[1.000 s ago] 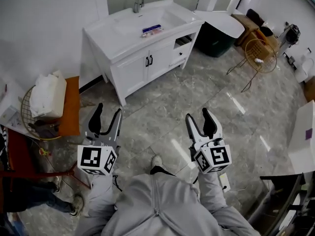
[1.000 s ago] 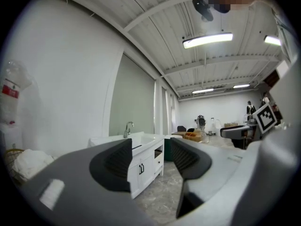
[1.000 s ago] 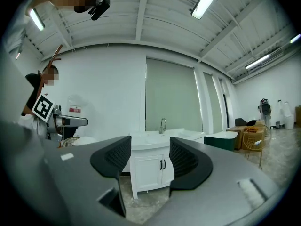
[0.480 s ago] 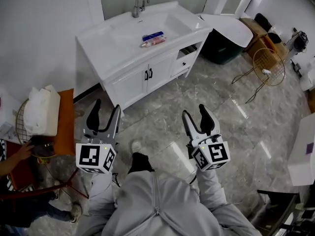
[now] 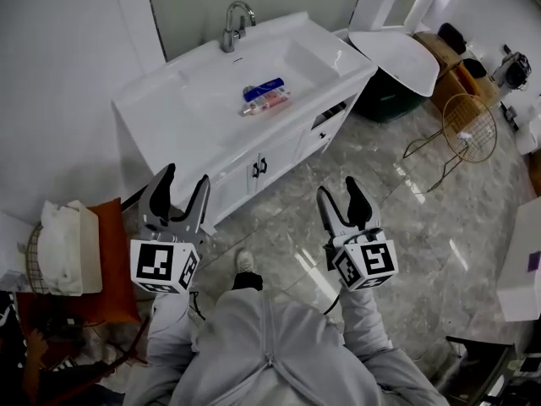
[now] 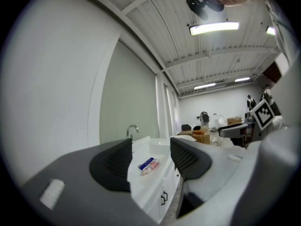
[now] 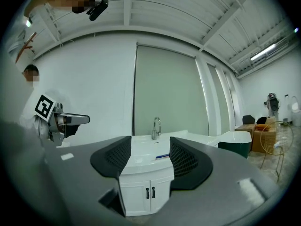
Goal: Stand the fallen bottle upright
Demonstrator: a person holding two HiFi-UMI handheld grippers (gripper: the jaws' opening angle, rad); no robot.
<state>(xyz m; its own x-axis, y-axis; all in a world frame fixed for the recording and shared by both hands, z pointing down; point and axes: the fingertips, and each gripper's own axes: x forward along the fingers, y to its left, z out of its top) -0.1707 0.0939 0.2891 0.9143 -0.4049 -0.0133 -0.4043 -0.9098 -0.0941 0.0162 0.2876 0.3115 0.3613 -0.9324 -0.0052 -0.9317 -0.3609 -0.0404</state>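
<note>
Two bottles lie flat on the vanity [image 5: 190, 117] top, touching side by side just in front of the basin [image 5: 292, 57]. The blue bottle [image 5: 264, 89] is on the basin side and the pink bottle [image 5: 269, 101] is toward the vanity's front edge. Neither is upright. The faucet [image 5: 232, 24] stands at the vanity's back edge, behind both. You hold both grippers in the air in front of the vanity, over the floor [image 5: 406, 193], well apart from the bottles. On your left gripper [image 5: 183, 180] the fingers are spread with nothing between them; in its view the two bottles show far off through the gap. It sits near the vanity's front left part. On your right gripper [image 5: 338, 191] the fingers are spread too, also empty; its view shows the vanity doors [image 7: 149, 192] and faucet through the gap. It hangs off the vanity's front right side. An orange cushion [image 5: 114, 260] lies left of the vanity, and a wire basket [image 5: 469, 121] sits well off to its right.
</note>
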